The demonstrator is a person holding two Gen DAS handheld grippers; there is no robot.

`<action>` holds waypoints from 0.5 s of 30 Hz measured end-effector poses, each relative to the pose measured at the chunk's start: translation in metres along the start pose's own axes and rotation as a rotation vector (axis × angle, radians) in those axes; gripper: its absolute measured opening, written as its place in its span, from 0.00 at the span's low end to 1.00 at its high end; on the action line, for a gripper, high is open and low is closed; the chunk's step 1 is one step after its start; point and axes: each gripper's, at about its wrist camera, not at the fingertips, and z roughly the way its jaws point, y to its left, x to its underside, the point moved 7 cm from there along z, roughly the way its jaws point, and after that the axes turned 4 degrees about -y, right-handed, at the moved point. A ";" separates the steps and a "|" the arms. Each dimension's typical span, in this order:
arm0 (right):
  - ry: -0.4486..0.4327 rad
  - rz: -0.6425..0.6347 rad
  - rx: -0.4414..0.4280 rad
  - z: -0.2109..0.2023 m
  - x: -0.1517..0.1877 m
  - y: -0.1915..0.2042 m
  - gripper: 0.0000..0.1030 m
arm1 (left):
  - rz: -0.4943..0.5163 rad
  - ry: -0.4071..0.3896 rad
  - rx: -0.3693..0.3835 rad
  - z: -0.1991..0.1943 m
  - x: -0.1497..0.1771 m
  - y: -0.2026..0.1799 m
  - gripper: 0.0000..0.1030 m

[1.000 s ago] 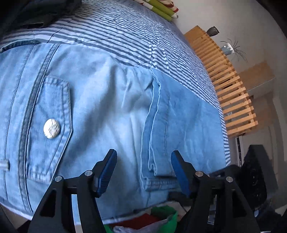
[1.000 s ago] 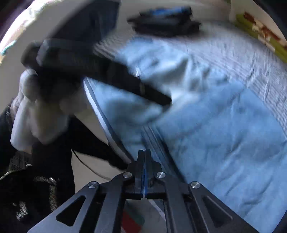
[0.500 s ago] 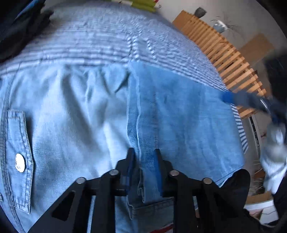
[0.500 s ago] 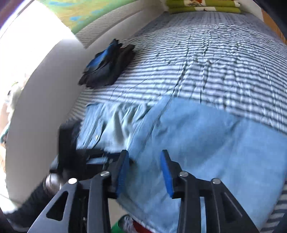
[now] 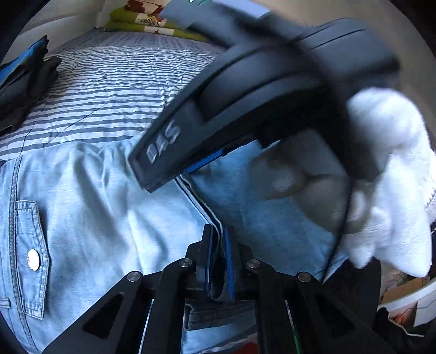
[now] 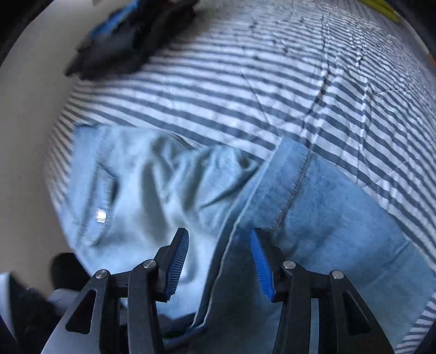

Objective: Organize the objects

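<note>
A light blue denim shirt (image 5: pixel 90 207) lies spread on the striped bed cover (image 5: pixel 109 89), with a snap-button chest pocket (image 5: pixel 32 258) at the left. My left gripper (image 5: pixel 218 256) is shut on the shirt's folded seam edge near the bed's front. My right gripper (image 6: pixel 219 261) is open, its blue pads either side of the same seam (image 6: pixel 245 207), just above the cloth. The right gripper's black body (image 5: pixel 259 89), held in a white-gloved hand (image 5: pixel 387 174), crosses the left wrist view above the shirt.
A dark folded garment pile (image 6: pixel 133 38) lies at the far left of the bed, also in the left wrist view (image 5: pixel 24 79). Green and patterned pillows (image 5: pixel 152 21) lie at the bed's head. A pale wall (image 6: pixel 27 136) borders the bed at the left.
My left gripper closed on the shirt's seam and keeps its hold. My right gripper opened and moved in over the same seam, now passing close in front of the left camera.
</note>
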 end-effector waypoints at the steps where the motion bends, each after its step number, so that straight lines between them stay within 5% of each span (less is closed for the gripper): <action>1: 0.006 -0.004 0.023 0.003 0.001 -0.002 0.42 | 0.002 -0.002 -0.004 -0.002 0.002 0.002 0.08; 3: 0.005 0.006 0.055 0.006 0.004 -0.011 0.25 | 0.015 -0.010 -0.020 -0.009 0.007 0.005 0.10; 5: 0.010 0.045 0.010 0.007 0.009 -0.019 0.11 | 0.001 -0.011 -0.008 -0.015 0.011 0.008 0.34; 7: -0.005 0.055 -0.003 0.005 0.011 -0.023 0.08 | -0.021 -0.016 -0.005 -0.018 0.014 0.012 0.72; 8: -0.013 0.063 -0.007 0.004 0.013 -0.025 0.07 | -0.027 -0.013 -0.008 -0.018 0.016 0.013 0.74; 12: -0.042 0.093 -0.016 -0.003 0.018 -0.027 0.06 | -0.017 0.016 -0.021 -0.005 0.020 0.007 0.67; 13: -0.053 0.109 -0.022 -0.006 0.020 -0.030 0.06 | -0.019 0.025 -0.029 -0.001 0.021 0.007 0.33; 14: -0.064 0.123 -0.028 -0.008 0.022 -0.032 0.06 | -0.028 0.058 -0.042 0.006 0.022 0.007 0.10; 15: -0.078 0.144 -0.040 -0.013 0.025 -0.035 0.06 | -0.048 0.052 -0.036 0.008 0.020 0.007 0.12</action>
